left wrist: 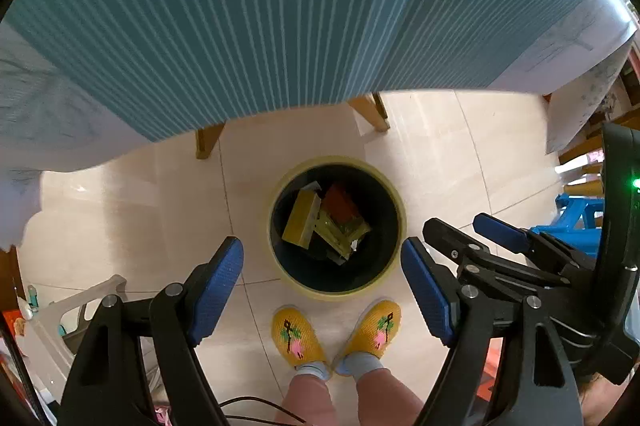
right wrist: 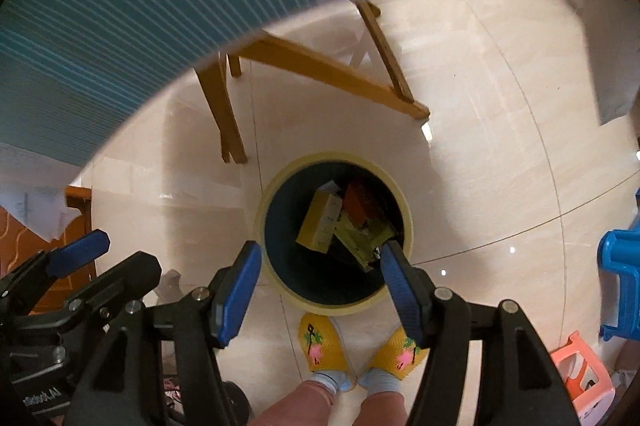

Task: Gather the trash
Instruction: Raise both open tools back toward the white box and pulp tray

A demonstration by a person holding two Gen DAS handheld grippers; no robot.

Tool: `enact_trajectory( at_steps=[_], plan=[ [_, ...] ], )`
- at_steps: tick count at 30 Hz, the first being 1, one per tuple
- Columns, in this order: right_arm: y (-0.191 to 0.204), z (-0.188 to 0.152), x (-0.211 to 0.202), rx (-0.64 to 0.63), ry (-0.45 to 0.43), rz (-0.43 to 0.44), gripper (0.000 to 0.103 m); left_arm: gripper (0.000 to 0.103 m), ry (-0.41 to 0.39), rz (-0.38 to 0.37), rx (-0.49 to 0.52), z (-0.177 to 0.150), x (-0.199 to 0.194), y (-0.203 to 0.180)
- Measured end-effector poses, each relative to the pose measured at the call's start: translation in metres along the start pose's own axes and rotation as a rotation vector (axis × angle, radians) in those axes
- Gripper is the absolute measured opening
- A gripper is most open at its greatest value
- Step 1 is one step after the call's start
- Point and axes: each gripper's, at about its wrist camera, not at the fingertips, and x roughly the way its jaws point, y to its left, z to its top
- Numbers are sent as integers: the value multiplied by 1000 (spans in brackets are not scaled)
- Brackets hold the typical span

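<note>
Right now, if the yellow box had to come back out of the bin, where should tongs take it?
Grip the yellow box by its raised upper end, across the narrow faces, coming straight down. It leans tilted against the red box inside the bin, whose walls likely block any side approach.

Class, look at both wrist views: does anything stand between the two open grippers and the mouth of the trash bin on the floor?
Nothing visible does. The left gripper and right gripper, both empty, hang over the trash bin, whose mouth is uncovered, with boxes already inside.

Only one bit of white lettering is seen, upside down on the left hand-held gripper (right wrist: 76, 262) body; it can't be read.
</note>
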Motion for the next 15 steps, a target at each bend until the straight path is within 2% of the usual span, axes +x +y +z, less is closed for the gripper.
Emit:
enact_trajectory(
  at_steps=[8, 15],
  plan=[
    [12, 2, -74, 12, -72, 15, 62, 79, -74, -6, 22, 3, -84, -4],
    [40, 7, -165, -22, -147, 63, 62, 78, -194, -3, 41, 18, -180, -7]
  ],
)
